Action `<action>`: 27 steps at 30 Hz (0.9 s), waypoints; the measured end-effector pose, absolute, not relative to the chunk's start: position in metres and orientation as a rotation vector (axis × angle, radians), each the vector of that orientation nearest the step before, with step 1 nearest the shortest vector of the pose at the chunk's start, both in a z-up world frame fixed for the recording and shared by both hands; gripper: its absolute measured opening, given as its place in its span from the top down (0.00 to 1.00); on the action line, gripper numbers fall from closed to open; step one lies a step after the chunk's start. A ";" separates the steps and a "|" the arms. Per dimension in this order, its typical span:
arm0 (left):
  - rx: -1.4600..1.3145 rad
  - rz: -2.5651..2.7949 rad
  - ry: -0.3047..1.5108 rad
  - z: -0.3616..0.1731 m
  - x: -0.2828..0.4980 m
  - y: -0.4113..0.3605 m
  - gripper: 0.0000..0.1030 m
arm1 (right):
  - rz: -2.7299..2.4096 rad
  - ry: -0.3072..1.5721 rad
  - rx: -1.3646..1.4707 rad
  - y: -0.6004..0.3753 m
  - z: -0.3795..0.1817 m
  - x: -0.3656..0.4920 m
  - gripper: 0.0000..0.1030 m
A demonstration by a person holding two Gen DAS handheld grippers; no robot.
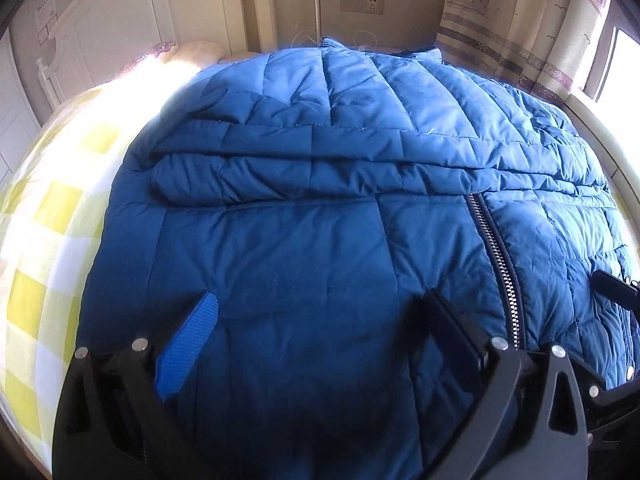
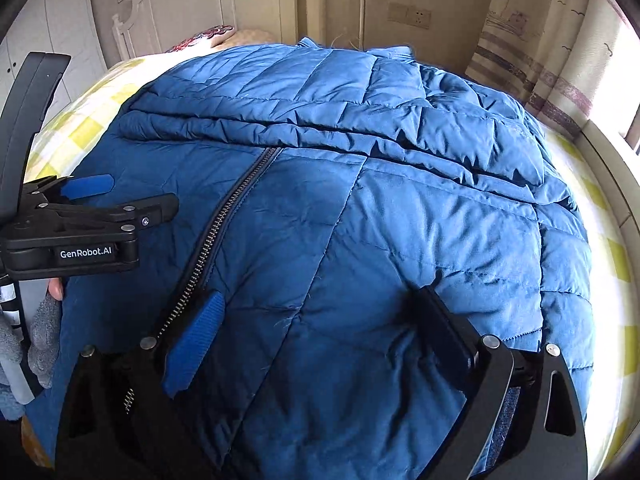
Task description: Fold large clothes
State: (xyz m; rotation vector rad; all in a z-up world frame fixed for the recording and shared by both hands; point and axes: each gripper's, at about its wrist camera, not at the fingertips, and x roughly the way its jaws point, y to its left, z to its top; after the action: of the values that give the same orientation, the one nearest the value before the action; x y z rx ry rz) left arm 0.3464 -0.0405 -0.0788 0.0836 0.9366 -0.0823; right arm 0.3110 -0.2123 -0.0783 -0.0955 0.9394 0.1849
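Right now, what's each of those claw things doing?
Left gripper: open, holding nothing, over the blue puffer jacket.
Right gripper: open, holding nothing, fingers spread over the jacket.

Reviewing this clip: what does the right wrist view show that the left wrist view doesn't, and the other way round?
Only the right wrist view shows the whole left gripper from the side, open, with a gloved hand under it. Only the left wrist view shows the bright window and just a dark tip of the right gripper. Both show the blue padded jacket on the yellow checked bed, its zipper, the sleeve folded across it, and the wall socket.
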 end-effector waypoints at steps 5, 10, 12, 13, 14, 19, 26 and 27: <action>0.031 0.047 0.952 -0.079 0.359 0.007 0.02 | -0.025 0.923 -0.016 -0.269 -0.071 0.317 0.11; -0.003 0.045 0.971 -0.083 0.364 0.015 0.02 | -0.028 0.954 0.080 -0.292 -0.079 0.322 0.10; 0.036 0.094 0.946 -0.078 0.357 0.012 0.03 | -0.052 0.932 0.072 -0.290 -0.074 0.316 0.11; 0.048 0.100 0.939 -0.074 0.349 0.009 0.03 | -0.066 0.914 0.075 -0.287 -0.070 0.310 0.11; 0.036 0.058 0.927 -0.069 0.339 0.008 0.03 | -0.046 0.900 0.074 -0.281 -0.065 0.301 0.11; 0.205 -0.091 0.923 -0.080 0.296 -0.040 0.02 | 0.275 0.898 -0.117 -0.209 -0.058 0.252 0.10; 0.149 -0.086 0.919 -0.077 0.287 -0.024 0.02 | 0.216 0.920 -0.136 -0.205 -0.075 0.243 0.09; 0.140 -0.079 0.896 -0.073 0.277 -0.016 0.02 | 0.195 0.905 -0.138 -0.208 -0.071 0.238 0.09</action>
State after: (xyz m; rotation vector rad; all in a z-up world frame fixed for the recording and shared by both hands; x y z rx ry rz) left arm 0.2768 -0.0162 -0.0733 0.1404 0.8958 -0.0790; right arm 0.2376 -0.2083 -0.0707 -0.1385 0.9050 0.1952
